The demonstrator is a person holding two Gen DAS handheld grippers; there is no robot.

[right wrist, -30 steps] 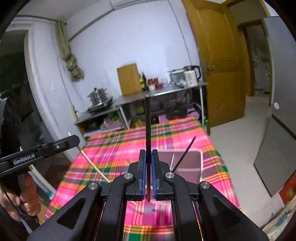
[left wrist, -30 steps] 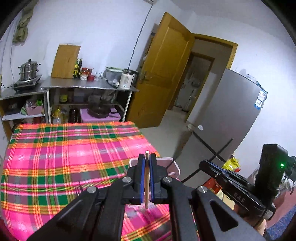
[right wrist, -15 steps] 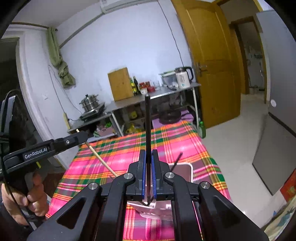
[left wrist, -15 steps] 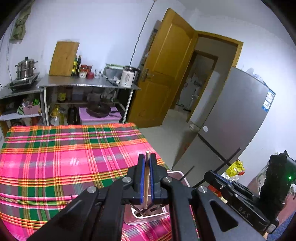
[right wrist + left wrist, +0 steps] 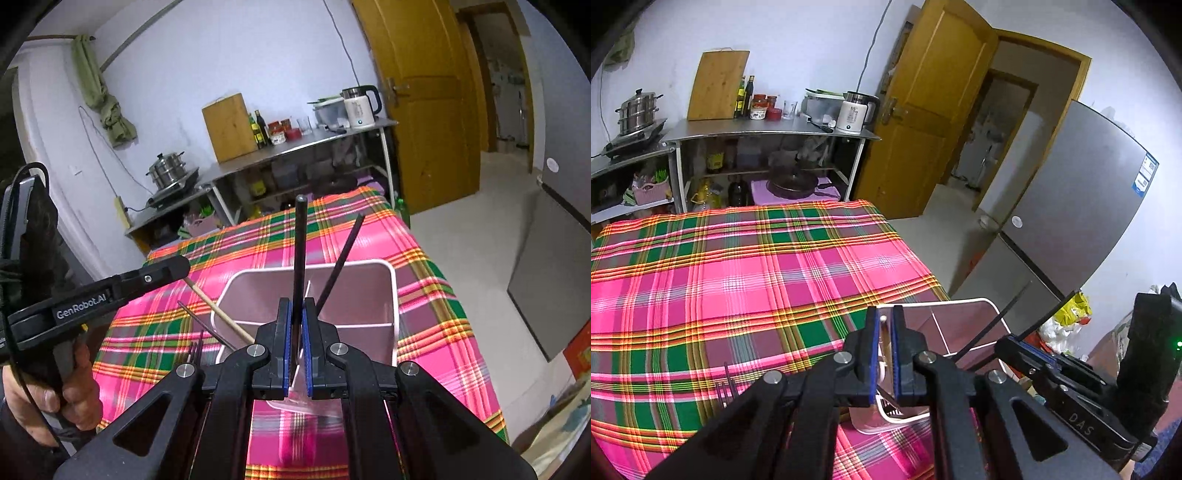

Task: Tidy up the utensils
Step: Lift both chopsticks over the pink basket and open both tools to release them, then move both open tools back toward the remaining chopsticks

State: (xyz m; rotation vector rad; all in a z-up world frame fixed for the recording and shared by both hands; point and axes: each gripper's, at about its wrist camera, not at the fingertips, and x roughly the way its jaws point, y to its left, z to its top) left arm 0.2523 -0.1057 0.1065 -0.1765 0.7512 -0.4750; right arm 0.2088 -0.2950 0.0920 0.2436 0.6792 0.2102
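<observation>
The left hand-held gripper (image 5: 883, 354) has its jaws just easing apart around a wooden chopstick (image 5: 218, 310), whose lower end is already inside the holder (image 5: 393, 295) on the desk (image 5: 738, 273). The right hand-held gripper (image 5: 296, 350) is clamped on a black chopstick (image 5: 300, 251) above the same holder. Another black stick (image 5: 340, 262) leans inside. A fork (image 5: 724, 386) and a thin dark utensil (image 5: 201, 319) lie beside it, unsorted.

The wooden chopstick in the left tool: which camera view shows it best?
The right wrist view: the wooden chopstick slants into the pink holder. The left wrist view shows only a short stretch between its tool's pads.
</observation>
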